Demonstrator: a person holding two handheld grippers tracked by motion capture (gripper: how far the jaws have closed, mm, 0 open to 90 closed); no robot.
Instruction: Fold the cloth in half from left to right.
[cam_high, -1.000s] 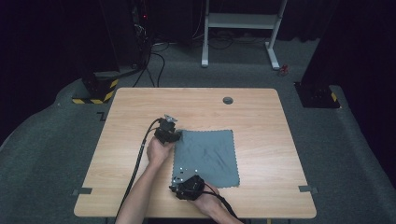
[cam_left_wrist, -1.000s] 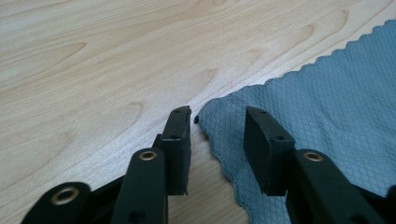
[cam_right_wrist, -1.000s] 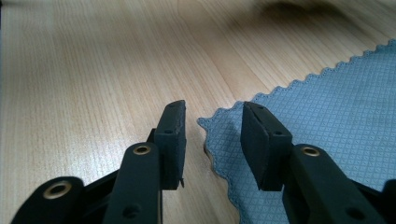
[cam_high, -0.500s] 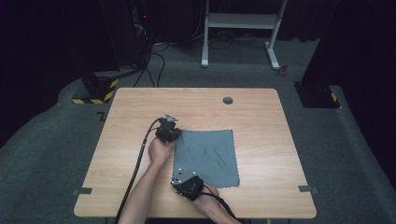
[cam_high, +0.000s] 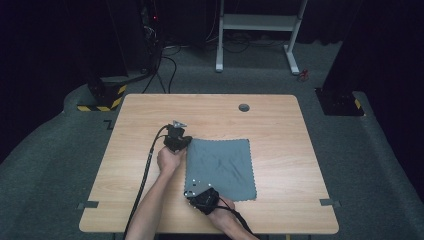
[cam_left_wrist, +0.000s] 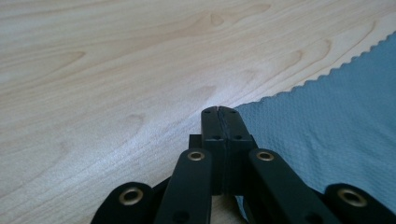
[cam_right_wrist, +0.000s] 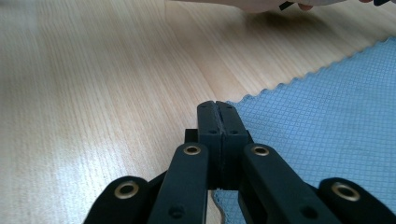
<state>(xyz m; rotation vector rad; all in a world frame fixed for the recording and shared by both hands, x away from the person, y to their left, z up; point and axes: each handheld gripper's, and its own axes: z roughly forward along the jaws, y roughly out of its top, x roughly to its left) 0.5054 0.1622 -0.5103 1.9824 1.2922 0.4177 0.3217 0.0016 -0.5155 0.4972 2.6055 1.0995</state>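
I count one grey-blue cloth (cam_high: 220, 168) lying flat on the wooden table (cam_high: 280, 125). My two grippers have just been closing: the left gripper (cam_left_wrist: 218, 111) pinches the cloth's far left corner, and the right gripper (cam_right_wrist: 217, 105) pinches its near left corner.

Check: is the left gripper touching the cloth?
Touching. In the left gripper view, the left gripper has its jaws shut on the corner of the cloth.

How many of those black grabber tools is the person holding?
2. The left gripper sits at the far left corner of the grey cloth; the right gripper sits at its near left corner. Both have their jaws closed at the cloth's edge.
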